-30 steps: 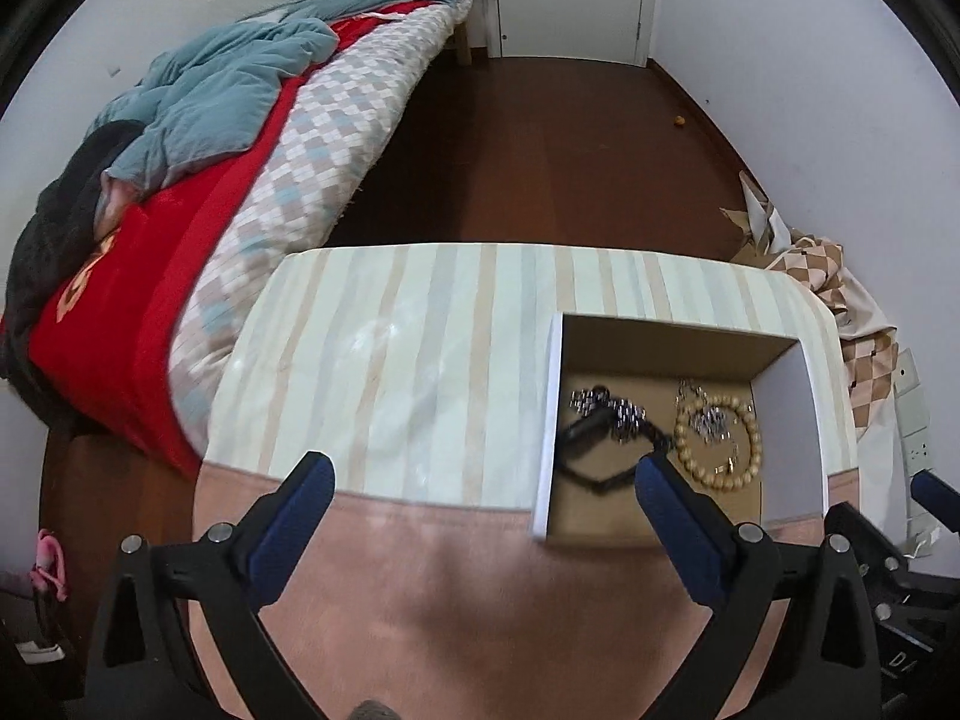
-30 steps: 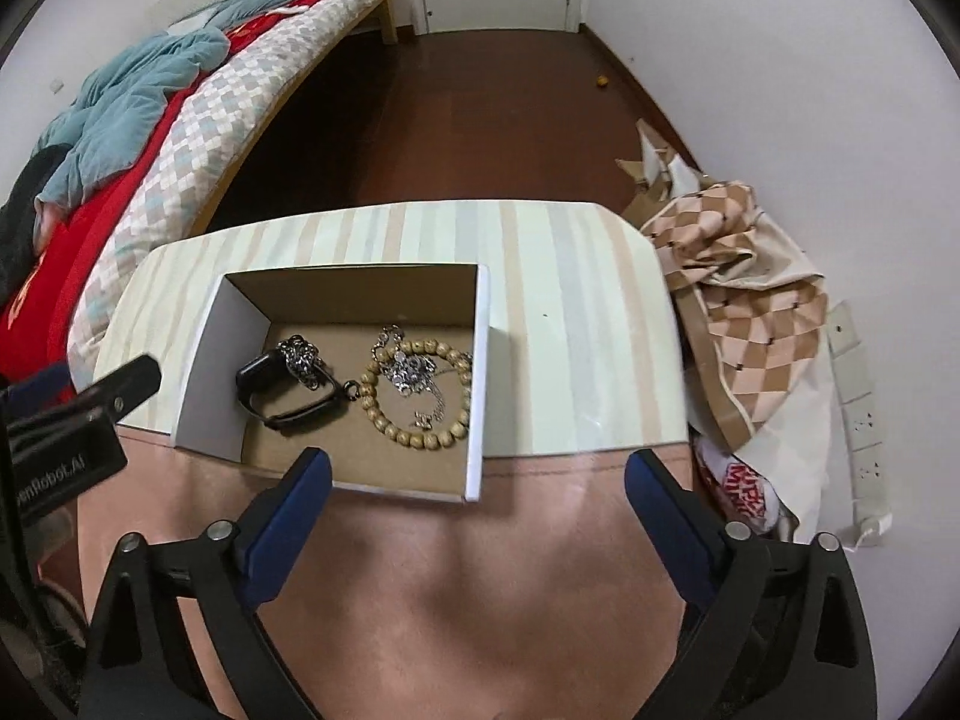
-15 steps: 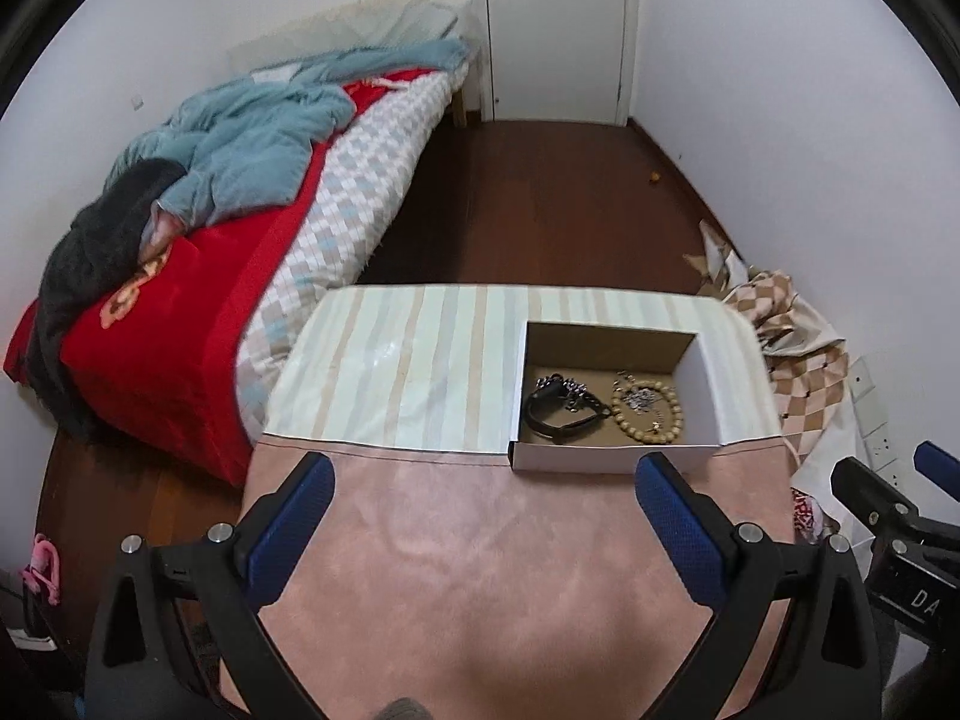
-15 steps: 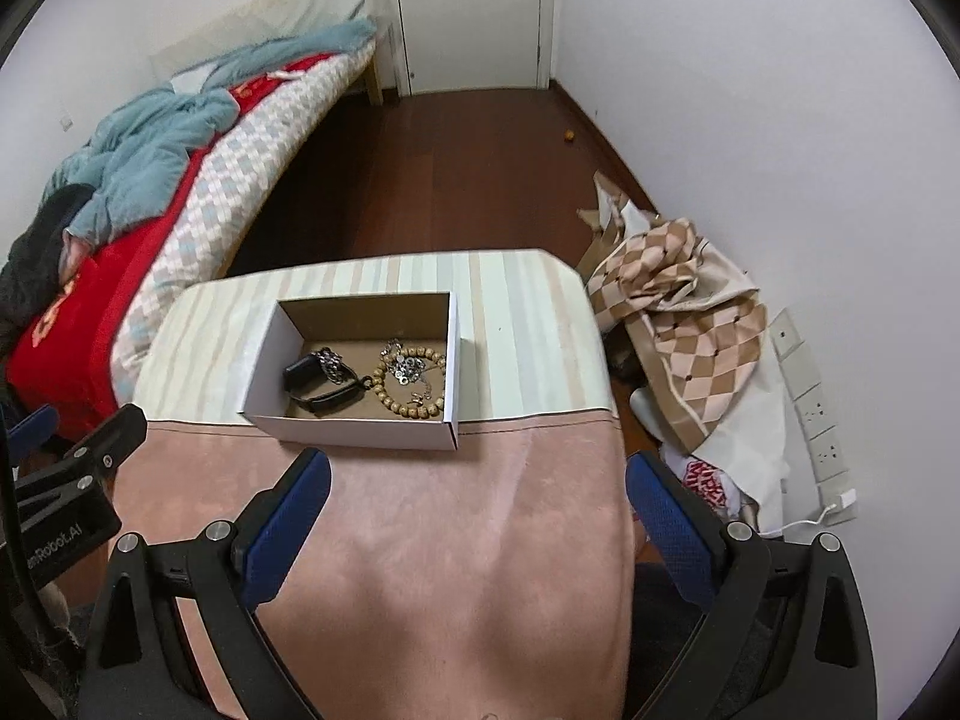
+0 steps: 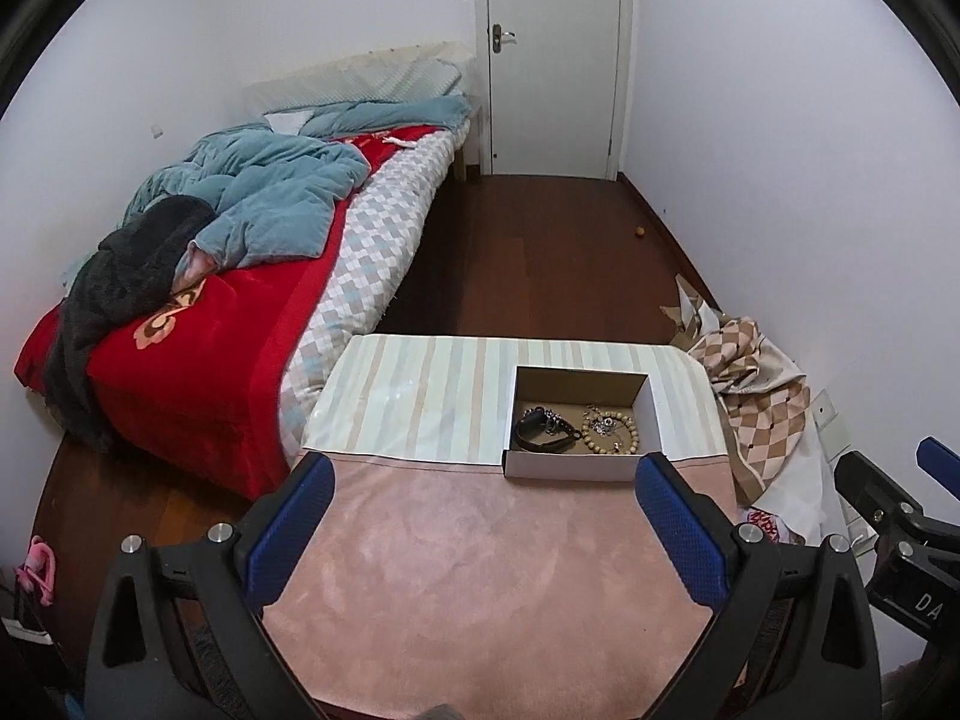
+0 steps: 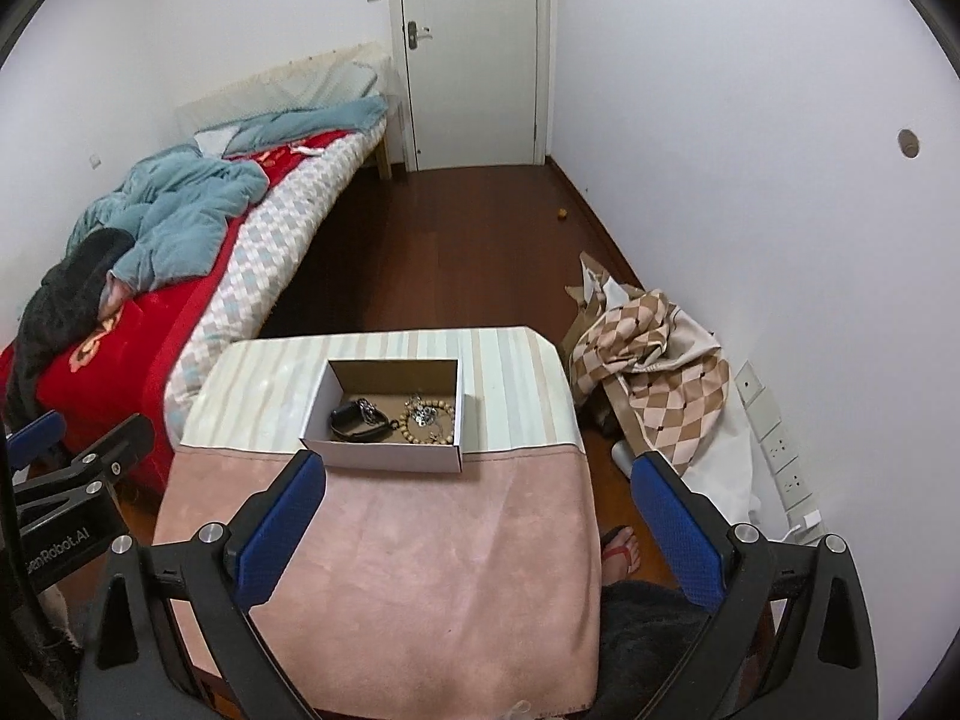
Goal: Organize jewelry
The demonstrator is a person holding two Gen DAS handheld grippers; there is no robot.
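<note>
Now that I've pulled both claws up and back since a second ago, the box (image 5: 579, 462) sits well below, far out ahead of the fingers. Left gripper (image 5: 483, 525) and right gripper (image 6: 477, 519) both spread wide, holding nothing. Black watch (image 6: 351, 423), bead bracelet (image 6: 429, 420) and silver chain (image 6: 420, 408) all lie inside the box on the table (image 6: 420, 540). Looks like organizing's done, I'm retreating.
</note>
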